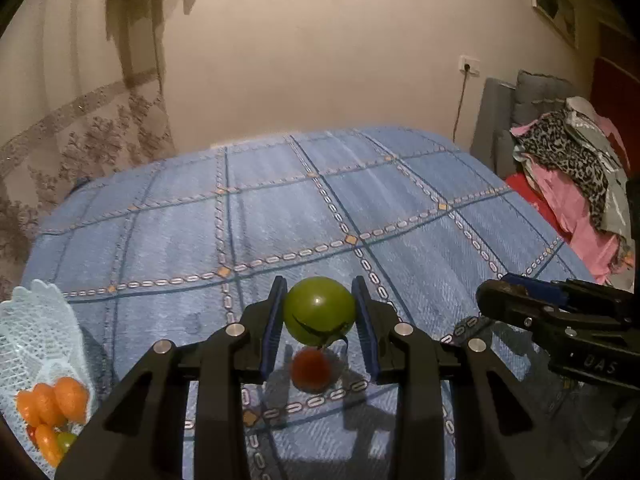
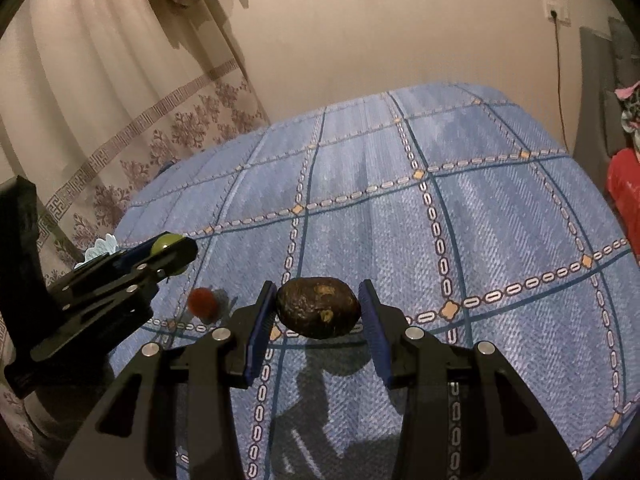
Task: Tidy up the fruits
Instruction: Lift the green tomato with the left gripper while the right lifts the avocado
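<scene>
A green tomato (image 1: 319,310) was gripped between the jaws of the left gripper (image 1: 320,322), lifted above the blue checked cloth (image 1: 280,208); a small red fruit (image 1: 310,369) lay on the cloth beneath it; a dark avocado (image 2: 318,313) was clamped in the right gripper (image 2: 318,320), likewise raised; the carrying step was judged in hand; the mesh basket (image 1: 36,332) of orange fruits (image 1: 54,402) stood at eight o'clock in the left wrist view; a leftward carry and release over it seemed called for next.
</scene>
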Tool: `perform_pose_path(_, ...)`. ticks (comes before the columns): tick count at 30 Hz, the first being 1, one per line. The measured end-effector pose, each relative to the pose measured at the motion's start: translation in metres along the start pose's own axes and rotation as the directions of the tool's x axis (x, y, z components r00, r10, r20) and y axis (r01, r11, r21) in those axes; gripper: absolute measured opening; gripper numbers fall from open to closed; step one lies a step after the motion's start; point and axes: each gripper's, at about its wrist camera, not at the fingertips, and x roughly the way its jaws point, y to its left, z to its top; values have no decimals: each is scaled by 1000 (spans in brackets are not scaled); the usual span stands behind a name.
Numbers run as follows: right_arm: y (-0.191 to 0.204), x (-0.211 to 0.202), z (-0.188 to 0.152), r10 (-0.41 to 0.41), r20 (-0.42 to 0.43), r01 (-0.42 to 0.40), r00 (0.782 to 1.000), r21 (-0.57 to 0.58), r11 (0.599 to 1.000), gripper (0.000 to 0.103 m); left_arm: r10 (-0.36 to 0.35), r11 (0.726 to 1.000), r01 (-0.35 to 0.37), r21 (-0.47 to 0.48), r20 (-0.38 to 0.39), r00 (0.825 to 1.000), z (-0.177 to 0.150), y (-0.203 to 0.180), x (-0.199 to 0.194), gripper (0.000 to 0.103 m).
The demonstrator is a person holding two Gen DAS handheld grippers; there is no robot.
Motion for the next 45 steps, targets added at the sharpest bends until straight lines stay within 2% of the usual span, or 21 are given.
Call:
perform_pose_path(8, 15, -14, -2, -5, 59, 8, 998, -41, 999, 43, 39, 999, -39, 0, 78, 996, 1, -1, -37, 34)
perform_pose_path(17, 19, -28, -12, 9, 87, -7, 996, -22, 1000, 43, 46, 997, -38, -71, 116, 992, -11, 14, -74, 34)
perform_pose_path(28, 36, -34, -30, 21, 90, -19, 996, -15, 1000, 43, 84, 987, -65, -145, 131, 988, -28, 41, -96, 34)
perform_pose_path(45, 82, -38, -49, 64, 68, -60, 996, -65, 996, 43, 202, 955, -161, -247, 151, 968, -55, 96, -134, 34)
